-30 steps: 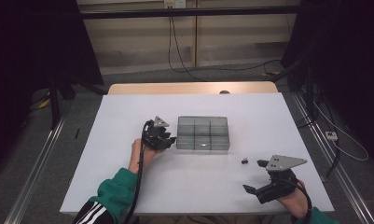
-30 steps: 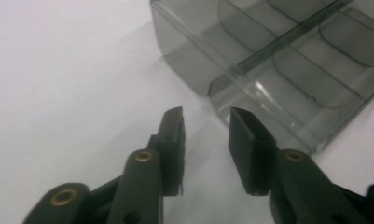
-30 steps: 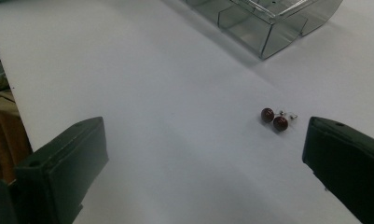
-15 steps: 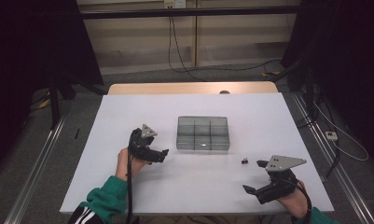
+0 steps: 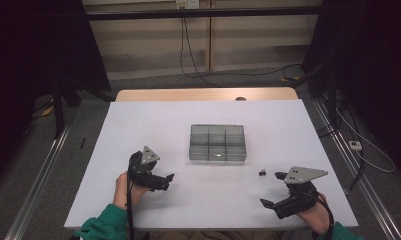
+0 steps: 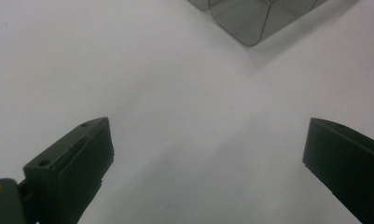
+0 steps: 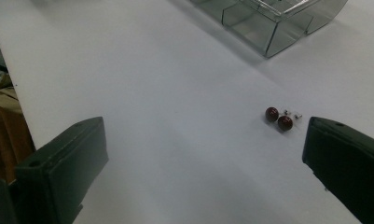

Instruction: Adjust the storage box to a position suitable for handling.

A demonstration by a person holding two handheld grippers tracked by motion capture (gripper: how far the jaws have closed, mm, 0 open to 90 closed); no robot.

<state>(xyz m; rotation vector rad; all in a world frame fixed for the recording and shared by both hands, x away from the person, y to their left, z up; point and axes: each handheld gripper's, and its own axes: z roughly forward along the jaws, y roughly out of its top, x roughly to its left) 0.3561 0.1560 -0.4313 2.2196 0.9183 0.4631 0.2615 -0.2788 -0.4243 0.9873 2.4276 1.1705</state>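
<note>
Divided clear box (image 5: 218,143), possibly unlabelled, dark beads (image 7: 278,118)

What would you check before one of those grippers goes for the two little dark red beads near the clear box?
1. Right gripper open: ok, jaws wide apart.
2. Nothing between its jaws: ok.
3. Beads in plain sight, apart from the clear box: ok.
4. Beads lying still: cannot tell.
5. Left gripper out of the way: ok, jaws have just been opening, nothing between them.
6. Free compartment in the box: cannot tell.
</note>
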